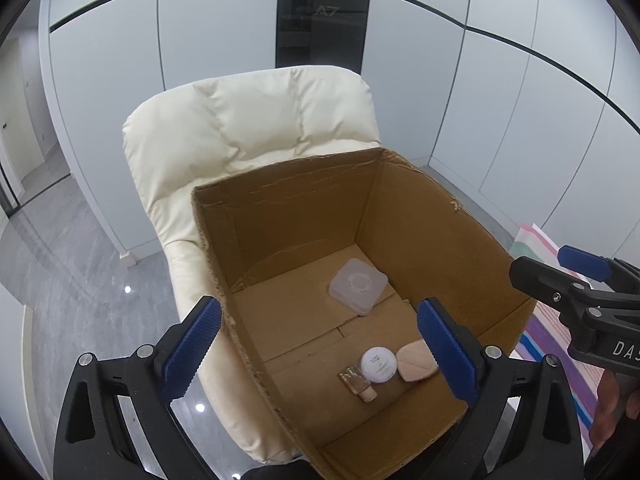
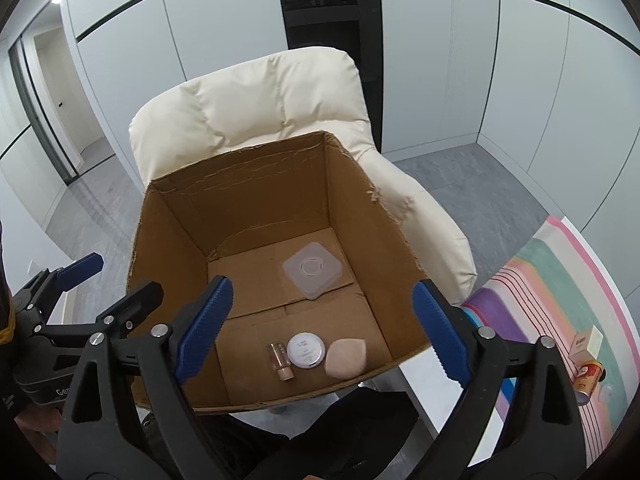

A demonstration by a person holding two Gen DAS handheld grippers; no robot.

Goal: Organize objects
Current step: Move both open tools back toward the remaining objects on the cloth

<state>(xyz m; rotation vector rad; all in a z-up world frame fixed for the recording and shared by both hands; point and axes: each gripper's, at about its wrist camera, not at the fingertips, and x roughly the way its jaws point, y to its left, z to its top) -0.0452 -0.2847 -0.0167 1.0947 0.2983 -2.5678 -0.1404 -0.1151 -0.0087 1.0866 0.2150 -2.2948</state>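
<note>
- Brown cardboard box (image 2: pixel 168 240) is sitting on a cream chair (image 2: pixel 248 104), open at the top.
- Four small things are lying on the floor of the box: a clear square lid (image 2: pixel 313 269) near the back, and a tiny bottle (image 2: pixel 280 361), a round white jar (image 2: pixel 307 350) and a pink sponge (image 2: pixel 346 358) in a row near the front, close together.
- Both tongs are hanging above the box with their blue tips spread wide apart. The right gripper (image 2: pixel 322 324) is holding nothing, and the left gripper (image 1: pixel 320 354) is holding nothing too.
- More things are waiting on the striped cloth (image 2: pixel 552 280) to the right: a small carton (image 2: pixel 586 343) and a little can (image 2: pixel 588 376), side by side.
- I am guessing the next job is fetching one of those with the right tongs.
- Doing it well means coming down straight over one thing, squeezing its middle, and not bumping the other.
- The can is lying down and may roll, so grabbing across its round sides is safest.
- Then it means lifting over the box wall, going low inside, and letting go gently on the bare floor.
</note>
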